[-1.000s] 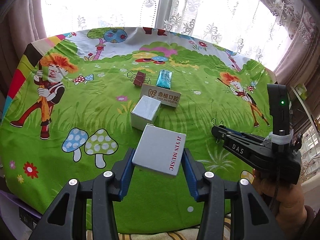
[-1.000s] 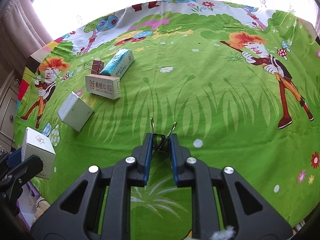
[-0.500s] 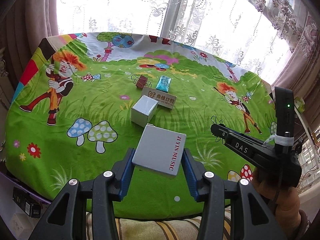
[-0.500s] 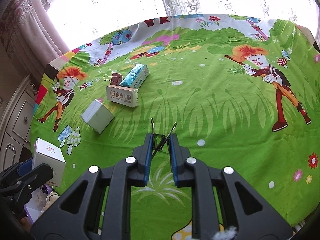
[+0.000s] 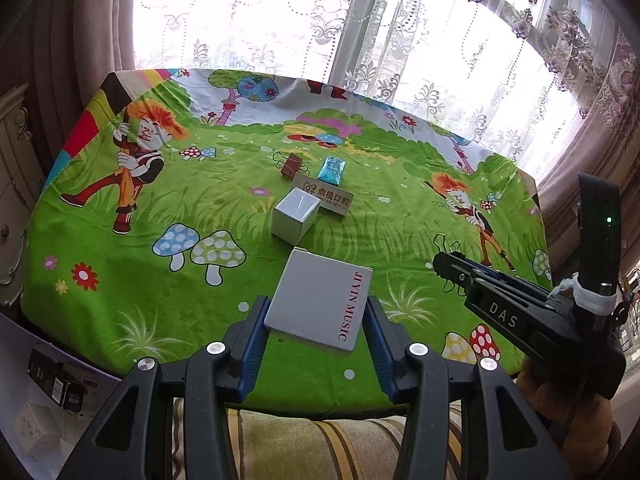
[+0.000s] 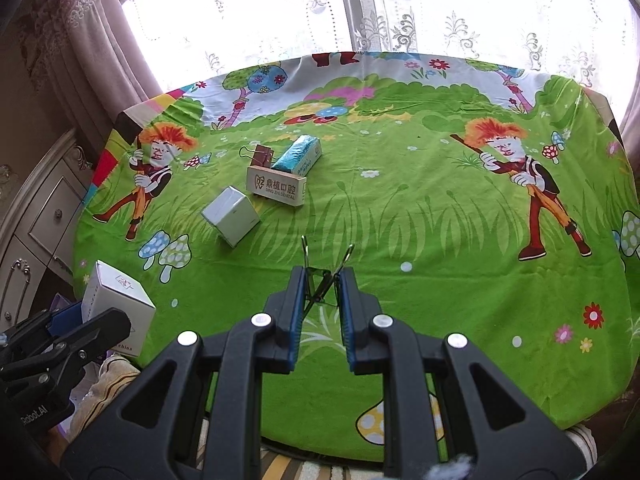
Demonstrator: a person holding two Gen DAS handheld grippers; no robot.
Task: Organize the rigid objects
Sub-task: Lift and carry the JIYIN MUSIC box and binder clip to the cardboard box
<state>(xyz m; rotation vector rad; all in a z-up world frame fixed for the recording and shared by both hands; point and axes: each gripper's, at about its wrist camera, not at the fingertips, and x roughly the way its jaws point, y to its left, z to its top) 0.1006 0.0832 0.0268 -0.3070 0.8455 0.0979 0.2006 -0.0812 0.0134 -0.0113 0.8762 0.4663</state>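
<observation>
The left hand-held gripper point(image 5: 316, 336) is clenched on a white square cardboard box printed "JIYIN MUSIC" in red point(image 5: 320, 306); both blue pads press its opposite sides, and the box is carried above the near edge of the table, clear of the cloth. The right hand-held gripper point(image 6: 318, 308) is clenched on a black metal binder clip with silver wire handles point(image 6: 322, 276); the handles project forward past the fingertips, and the clip sits above the cloth. In the left wrist view, the right hand-held gripper appears at the right edge, gripped by a hand point(image 5: 576, 412).

Remaining items, largest first:

1. The table point(image 6: 440, 220) is covered by a bright green cartoon-print cloth with mushrooms, flowers and orange-haired figures. Sheer lace curtains point(image 5: 260, 20) hang over the window behind it, with heavier drapes at both sides.
2. A pale carved drawer cabinet point(image 6: 44, 216) stands just beside the left edge of the table.
3. A plain white cube-shaped carton point(image 6: 231, 216) rests on the cloth left of centre, turned corner-on.
4. A long tan carton printed with Chinese characters and "DING ZHI DENTAL" point(image 6: 277, 190) lies just behind the cube carton, near it.
5. A teal and white oblong carton point(image 6: 298, 154) lies directly behind the tan carton, touching or almost touching it.
6. A brown binder clip point(image 6: 262, 156) sits just left of the teal carton.

All four resting items form one cluster well apart from both carried items.
</observation>
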